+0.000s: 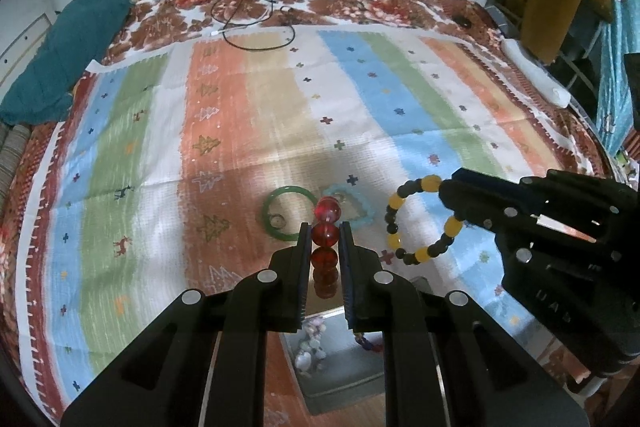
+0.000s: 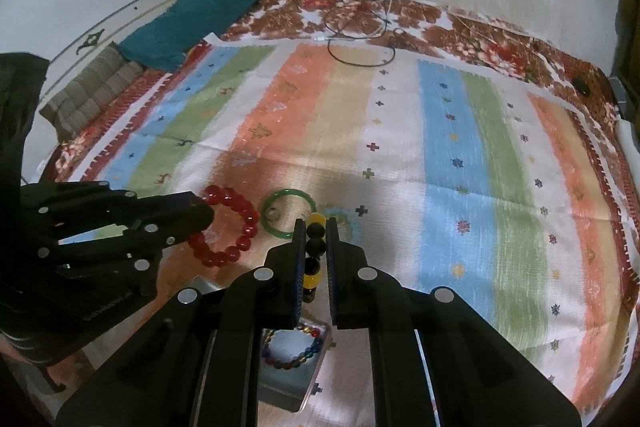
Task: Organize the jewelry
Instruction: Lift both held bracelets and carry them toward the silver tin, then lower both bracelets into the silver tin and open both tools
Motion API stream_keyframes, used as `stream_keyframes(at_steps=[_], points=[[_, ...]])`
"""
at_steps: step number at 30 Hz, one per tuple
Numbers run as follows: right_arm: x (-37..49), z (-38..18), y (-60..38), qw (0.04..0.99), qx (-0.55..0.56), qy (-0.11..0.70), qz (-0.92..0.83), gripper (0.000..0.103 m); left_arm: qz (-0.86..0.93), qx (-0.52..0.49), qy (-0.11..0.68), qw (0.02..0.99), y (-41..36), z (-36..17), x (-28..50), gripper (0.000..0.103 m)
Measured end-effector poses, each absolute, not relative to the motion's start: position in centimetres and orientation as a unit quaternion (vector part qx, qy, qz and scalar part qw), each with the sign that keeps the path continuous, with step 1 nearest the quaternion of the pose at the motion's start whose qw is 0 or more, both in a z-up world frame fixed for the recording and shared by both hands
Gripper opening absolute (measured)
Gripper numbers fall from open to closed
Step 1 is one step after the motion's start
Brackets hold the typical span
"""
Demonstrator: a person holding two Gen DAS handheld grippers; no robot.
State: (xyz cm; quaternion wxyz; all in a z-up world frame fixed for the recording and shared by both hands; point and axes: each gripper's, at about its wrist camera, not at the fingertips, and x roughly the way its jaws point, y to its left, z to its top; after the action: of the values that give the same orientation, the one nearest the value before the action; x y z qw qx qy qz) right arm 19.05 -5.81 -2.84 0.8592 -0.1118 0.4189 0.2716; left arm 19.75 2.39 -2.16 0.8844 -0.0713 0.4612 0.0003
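L gripper (image 1: 325, 233) is clamped on a red bead bracelet (image 1: 326, 235), seen edge-on, its ring held upright in line w/ the fingers; beads are glossy, translucent. R gripper (image 2: 316, 231) is clamped on a yellow-and-black bead bracelet (image 2: 314, 251), likewise edge-on. A green bangle (image 1: 286, 213) and a pale blue bracelet (image 1: 356, 207) are seen lying flat on the striped cloth (image 1: 240, 115) beyond the tips. A tin tray (image 2: 296, 379) w/ a multicolour bracelet (image 2: 296, 347) is seen below.
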Motion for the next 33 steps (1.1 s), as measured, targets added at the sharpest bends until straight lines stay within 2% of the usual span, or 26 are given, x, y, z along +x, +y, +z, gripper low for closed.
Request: stream_keyframes(at_steps=[33], points=[[12.1, -2.7, -7.7, 0.856, -0.118, 0.403, 0.302, 0.011, -0.025, -0.061, 0.425, 0.903, 1.2, -0.6, 12.2, 0.013]])
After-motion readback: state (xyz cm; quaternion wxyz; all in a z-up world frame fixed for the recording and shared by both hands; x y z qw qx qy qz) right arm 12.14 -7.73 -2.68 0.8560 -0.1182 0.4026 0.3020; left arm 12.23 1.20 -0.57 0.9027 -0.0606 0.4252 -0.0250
